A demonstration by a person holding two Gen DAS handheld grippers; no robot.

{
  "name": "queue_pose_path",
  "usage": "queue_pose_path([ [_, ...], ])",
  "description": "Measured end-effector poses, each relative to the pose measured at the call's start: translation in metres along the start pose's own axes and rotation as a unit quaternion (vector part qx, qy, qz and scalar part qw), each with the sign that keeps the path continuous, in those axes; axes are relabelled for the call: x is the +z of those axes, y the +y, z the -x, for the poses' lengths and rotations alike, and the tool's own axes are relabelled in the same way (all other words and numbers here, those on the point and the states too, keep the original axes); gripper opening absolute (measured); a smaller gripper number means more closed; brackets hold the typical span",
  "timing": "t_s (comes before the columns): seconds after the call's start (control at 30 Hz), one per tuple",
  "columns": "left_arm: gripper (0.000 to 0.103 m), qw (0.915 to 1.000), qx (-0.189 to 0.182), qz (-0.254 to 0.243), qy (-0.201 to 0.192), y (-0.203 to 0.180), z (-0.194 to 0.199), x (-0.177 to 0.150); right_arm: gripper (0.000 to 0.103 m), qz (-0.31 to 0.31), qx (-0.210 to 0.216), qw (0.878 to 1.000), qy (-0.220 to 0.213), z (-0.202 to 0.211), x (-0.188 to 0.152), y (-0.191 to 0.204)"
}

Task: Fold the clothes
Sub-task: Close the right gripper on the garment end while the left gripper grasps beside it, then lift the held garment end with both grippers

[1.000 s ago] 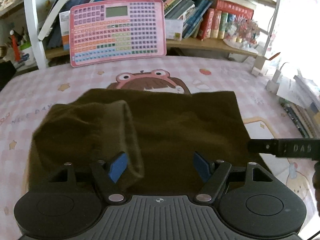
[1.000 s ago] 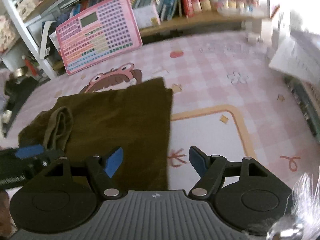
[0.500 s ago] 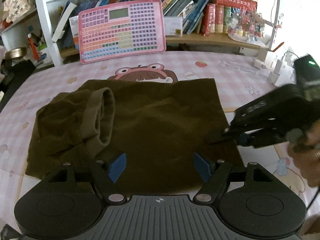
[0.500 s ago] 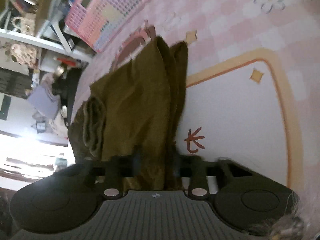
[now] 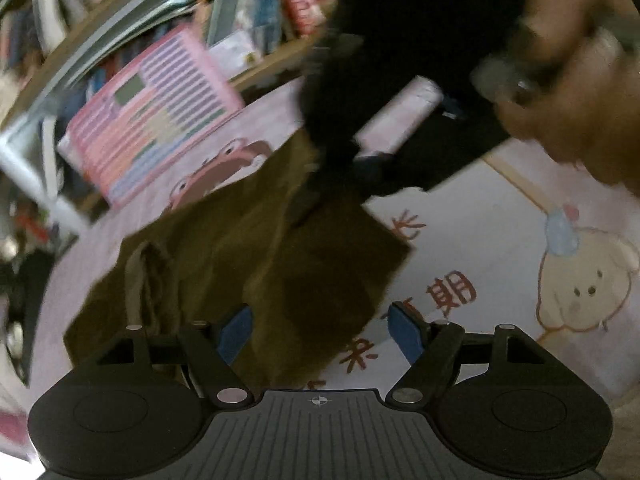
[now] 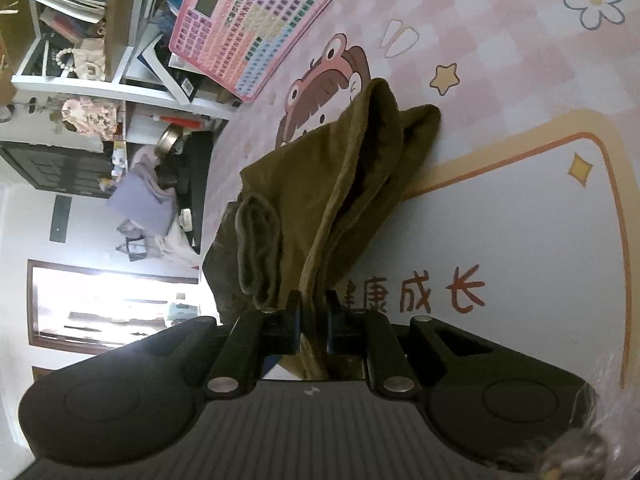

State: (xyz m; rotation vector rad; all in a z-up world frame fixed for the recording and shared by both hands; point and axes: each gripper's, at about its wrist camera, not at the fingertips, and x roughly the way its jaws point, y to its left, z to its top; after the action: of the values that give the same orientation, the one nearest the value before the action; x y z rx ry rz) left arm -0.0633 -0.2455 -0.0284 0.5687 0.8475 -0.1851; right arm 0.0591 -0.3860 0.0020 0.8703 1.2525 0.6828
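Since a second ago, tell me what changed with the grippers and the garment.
The right gripper, open beside the garment a second ago, has shut its jaws on its right edge and lifted it, so that side now rises in folds off the mat. The left gripper stays open over the near edge, holding nothing. The garment's left part still lies on the mat, and the pink board still leans at the shelf.

A pink checked cartoon mat (image 6: 500,52) carries the olive garment (image 6: 320,184), with a pink keypad board (image 6: 256,20) leaning at its far edge.
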Motion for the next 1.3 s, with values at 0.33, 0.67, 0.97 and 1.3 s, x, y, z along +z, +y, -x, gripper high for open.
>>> queue_pose_path([
  [0.33,0.029,0.9977,0.05,-0.012,-0.043,-0.006,-0.009,0.014,0.012,0.0,-0.012,1.0,-0.003,-0.001,0.004,0.01],
  [0.67,0.008,0.9957,0.032,0.012,-0.086,0.005,0.016,0.01,0.066,-0.139,-0.02,0.989,-0.039,-0.01,0.019,-0.033],
  [0.97,0.006,0.9918,-0.044,0.059,-0.104,0.019,0.036,0.0,0.013,-0.185,0.005,0.979,-0.086,-0.006,0.037,-0.044],
  [1.3,0.006,0.9577,-0.15,0.158,-0.189,0.055,0.059,-0.002,0.01,-0.103,0.032,0.981,-0.159,0.041,0.039,0.005],
])
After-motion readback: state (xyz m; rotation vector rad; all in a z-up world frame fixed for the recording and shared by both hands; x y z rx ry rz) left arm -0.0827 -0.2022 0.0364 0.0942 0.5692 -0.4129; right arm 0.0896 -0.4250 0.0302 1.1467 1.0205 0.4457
